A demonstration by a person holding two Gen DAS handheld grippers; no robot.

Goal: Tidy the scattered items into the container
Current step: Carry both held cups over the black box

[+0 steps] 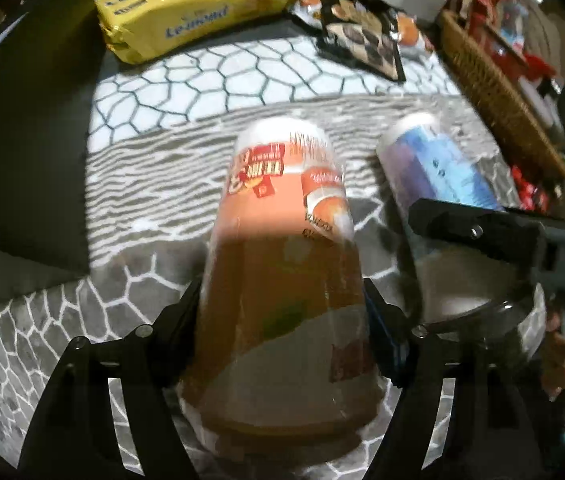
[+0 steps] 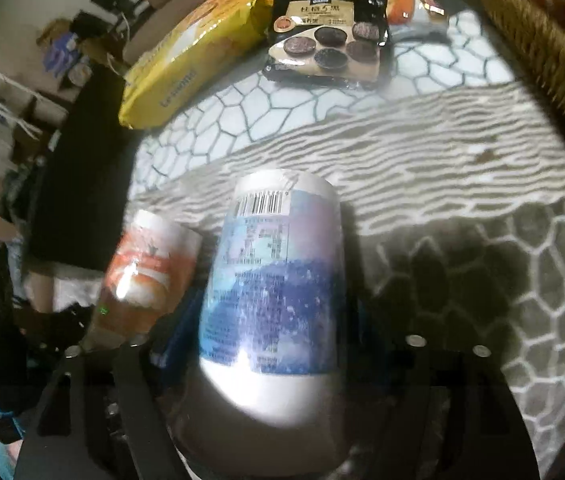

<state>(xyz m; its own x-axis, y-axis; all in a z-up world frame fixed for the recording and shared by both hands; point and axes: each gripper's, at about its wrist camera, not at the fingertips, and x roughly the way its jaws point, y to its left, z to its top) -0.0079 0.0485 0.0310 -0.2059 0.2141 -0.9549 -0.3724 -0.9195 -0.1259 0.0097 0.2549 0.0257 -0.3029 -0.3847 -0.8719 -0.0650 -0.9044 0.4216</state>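
Orange cup [image 1: 282, 264] between fingers [image 1: 382, 320]; open cloth [image 1: 162, 184] beyond

The left gripper [image 1: 282, 320] is matte black, its two fingers [image 1: 180, 320] branching out from flat, angular linkage arms joined by round silver pivot screws. A blue pad lines the inner face of one finger. The right gripper [image 2: 270, 320] shares the same black build, silver screw heads and a blue pad on a finger [image 2: 174, 332]. From the left wrist view its body is dark grey, with pale embossed letters and one small screw.
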